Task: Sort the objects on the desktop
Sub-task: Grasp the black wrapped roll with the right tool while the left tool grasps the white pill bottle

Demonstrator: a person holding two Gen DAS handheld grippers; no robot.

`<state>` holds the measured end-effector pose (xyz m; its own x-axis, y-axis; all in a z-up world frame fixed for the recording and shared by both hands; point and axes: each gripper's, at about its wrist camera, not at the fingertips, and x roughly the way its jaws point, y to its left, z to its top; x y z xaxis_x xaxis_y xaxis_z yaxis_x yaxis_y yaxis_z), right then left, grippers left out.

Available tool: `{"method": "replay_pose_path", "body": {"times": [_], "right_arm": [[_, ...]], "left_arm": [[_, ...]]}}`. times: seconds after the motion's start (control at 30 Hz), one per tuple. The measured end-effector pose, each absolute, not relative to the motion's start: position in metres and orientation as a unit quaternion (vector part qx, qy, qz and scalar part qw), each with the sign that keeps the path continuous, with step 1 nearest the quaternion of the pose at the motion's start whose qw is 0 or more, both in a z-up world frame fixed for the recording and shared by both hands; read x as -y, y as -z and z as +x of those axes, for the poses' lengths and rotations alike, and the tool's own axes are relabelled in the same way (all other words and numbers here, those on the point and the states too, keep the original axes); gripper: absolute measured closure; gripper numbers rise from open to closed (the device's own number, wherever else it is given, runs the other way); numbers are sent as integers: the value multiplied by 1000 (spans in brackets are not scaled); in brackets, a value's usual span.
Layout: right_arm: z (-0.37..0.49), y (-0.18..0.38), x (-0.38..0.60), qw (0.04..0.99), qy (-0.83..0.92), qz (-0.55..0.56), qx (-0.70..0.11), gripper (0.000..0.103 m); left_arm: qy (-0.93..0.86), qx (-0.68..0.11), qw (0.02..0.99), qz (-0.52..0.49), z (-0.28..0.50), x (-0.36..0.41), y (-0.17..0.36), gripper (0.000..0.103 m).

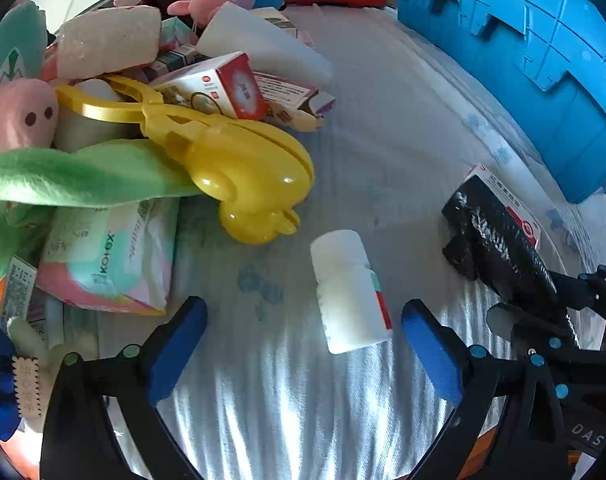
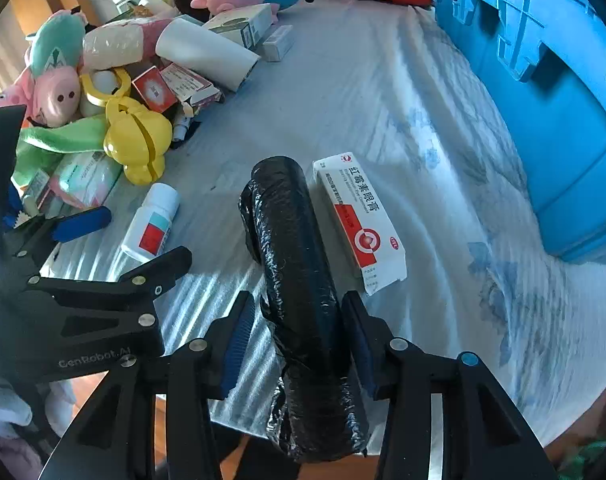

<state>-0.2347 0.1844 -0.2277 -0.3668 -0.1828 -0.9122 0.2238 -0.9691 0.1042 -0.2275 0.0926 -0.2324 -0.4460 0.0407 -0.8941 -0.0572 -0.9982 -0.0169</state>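
Sorting on the tabletop (image 2: 383, 92): black roll (image 2: 295, 264) and white bottle (image 1: 349, 292) pulled clear of the clutter pile

Left tool (image 1: 303, 344) stands apart, bottle lying loose between its pads; right tool (image 2: 299, 340) straddles the black roll, pad contact unclear. Ointment box (image 2: 359, 220) lies just beside the roll, blue crate (image 2: 563, 140) beyond. Roll's near end is cut off

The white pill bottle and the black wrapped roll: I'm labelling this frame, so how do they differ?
The white pill bottle is smooth, with a red and teal label; the black wrapped roll is crinkly, longer and unlabelled. The bottle lies free between the open left gripper jaws; the roll sits between the right gripper pads. Both lie on the cloth.
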Motion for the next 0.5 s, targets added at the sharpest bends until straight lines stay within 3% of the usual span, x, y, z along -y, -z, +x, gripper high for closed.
{"method": "replay_pose_path", "body": {"times": [0.33, 0.5], "right_arm": [[-243, 210, -205, 96, 828, 553, 7, 56], [-241, 209, -202, 85, 828, 554, 2, 56]], "left_arm": [[-839, -11, 24, -543, -245, -76, 216, 18], [-838, -24, 53, -543, -240, -81, 203, 45]]}}
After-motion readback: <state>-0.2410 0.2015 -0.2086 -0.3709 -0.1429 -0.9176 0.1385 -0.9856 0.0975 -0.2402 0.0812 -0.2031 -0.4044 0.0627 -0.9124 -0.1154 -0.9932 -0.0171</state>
